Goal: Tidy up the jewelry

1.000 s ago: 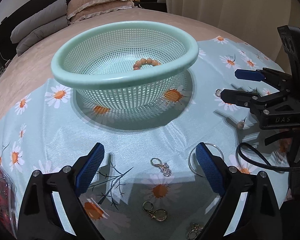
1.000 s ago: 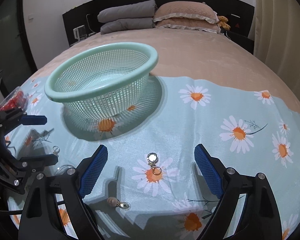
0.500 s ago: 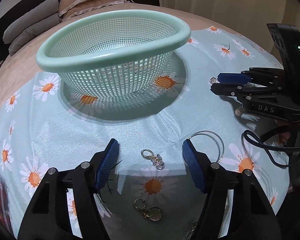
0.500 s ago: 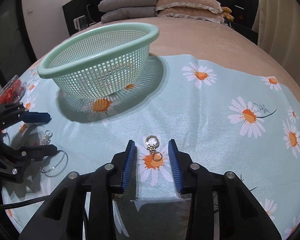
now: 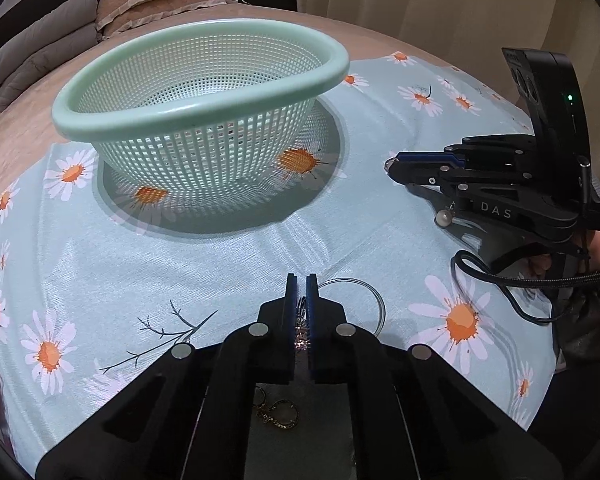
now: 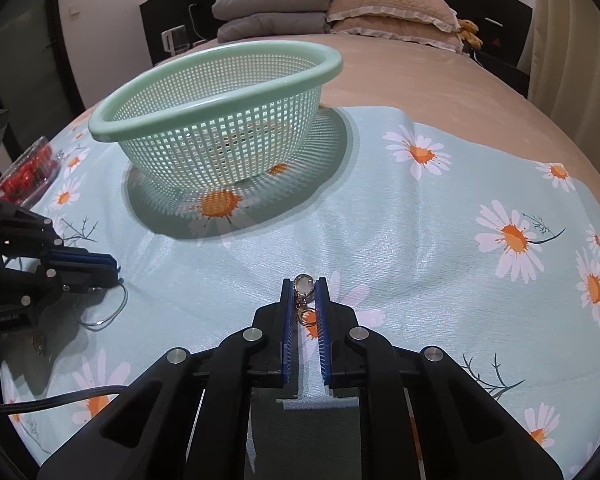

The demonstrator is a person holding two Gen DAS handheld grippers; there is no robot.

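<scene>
**Mia:** Look, both hand-held grippers have just been squeezing shut. The left hand-held gripper [image 5: 300, 294] has its blue pads pinched on a sparkly little charm [image 5: 302, 330]. You can see it glitter in the thin gap between them.

**Ben:** And the right hand-held gripper [image 6: 304, 294]?

**Mia:** It has closed on a gold earring [image 6: 305, 298]. The round top ring pokes out at the tips, and a smaller ring hangs lower between the pads. Both pieces are low on the daisy cloth [image 6: 400, 240] spread over the bed [image 6: 420, 76].

**Ben:** Why grab two at once?

**Mia:** I think it saves time. Each one can carry a piece to the green basket [image 5: 196, 120]. From the left gripper the basket sits at about eleven o'clock. From the right one it is at about ten o'clock.

**Ben:** Why a basket?

**Mia:** Its tall sides should keep small things from rolling away.

**Ben:** What is left?

**Mia:** A thin wire hoop [image 5: 374, 300] lies just beside the left gripper, at about one o'clock. A gold piece [image 5: 278, 414] lies under that gripper, at six o'clock. A pearl drop [image 5: 444, 217] sits by the right gripper's body.
</scene>
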